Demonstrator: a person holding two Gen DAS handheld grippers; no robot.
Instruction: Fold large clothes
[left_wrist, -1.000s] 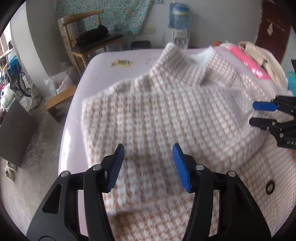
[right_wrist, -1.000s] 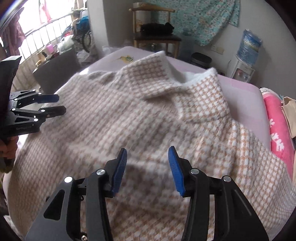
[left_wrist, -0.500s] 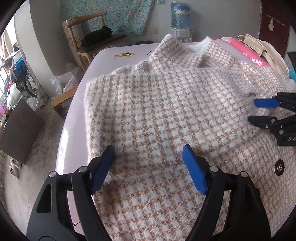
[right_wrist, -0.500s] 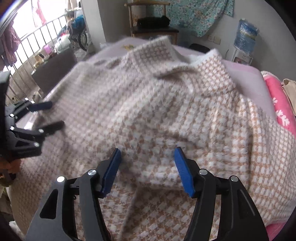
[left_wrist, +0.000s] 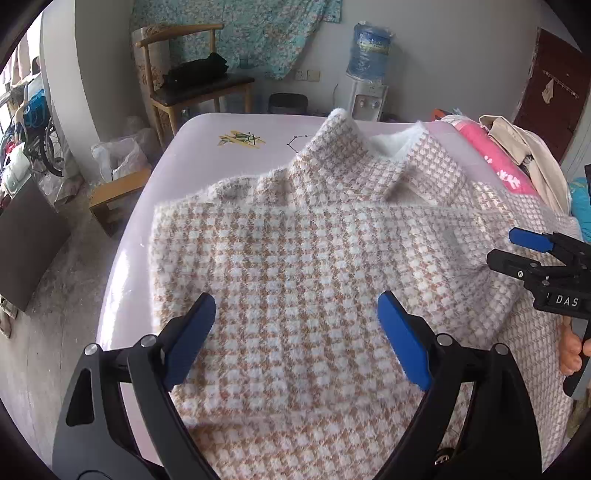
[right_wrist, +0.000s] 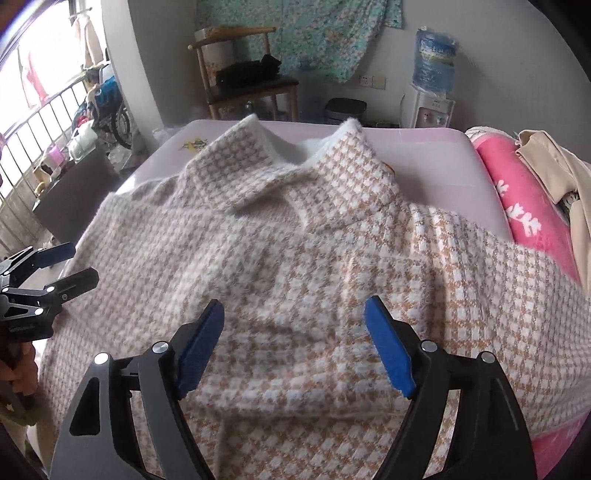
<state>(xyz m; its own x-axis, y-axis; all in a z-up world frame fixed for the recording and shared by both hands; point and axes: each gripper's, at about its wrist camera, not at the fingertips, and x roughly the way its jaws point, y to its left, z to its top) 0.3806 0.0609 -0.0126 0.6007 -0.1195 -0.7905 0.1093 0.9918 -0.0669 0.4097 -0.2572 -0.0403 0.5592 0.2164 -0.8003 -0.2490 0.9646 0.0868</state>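
A large beige-and-white houndstooth coat (left_wrist: 314, 251) lies on a pale pink table (left_wrist: 207, 147), collar at the far end, its lower part folded up over the body. It also shows in the right wrist view (right_wrist: 295, 258). My left gripper (left_wrist: 295, 328) is open and empty, hovering over the near left part of the fold. My right gripper (right_wrist: 293, 332) is open and empty over the near right part. Each gripper shows in the other's view: the right gripper (left_wrist: 517, 247) and the left gripper (right_wrist: 70, 266).
A pink blanket (right_wrist: 517, 199) and beige clothes (left_wrist: 524, 155) are piled at the table's right side. A wooden chair (left_wrist: 192, 88), a water dispenser (left_wrist: 369, 74) and a small bench (left_wrist: 114, 192) stand beyond the table. The table's left edge drops to the floor.
Both grippers have opened wider and drawn back from the coat. The folded-up part, lifted a second ago, now lies flat on the body.
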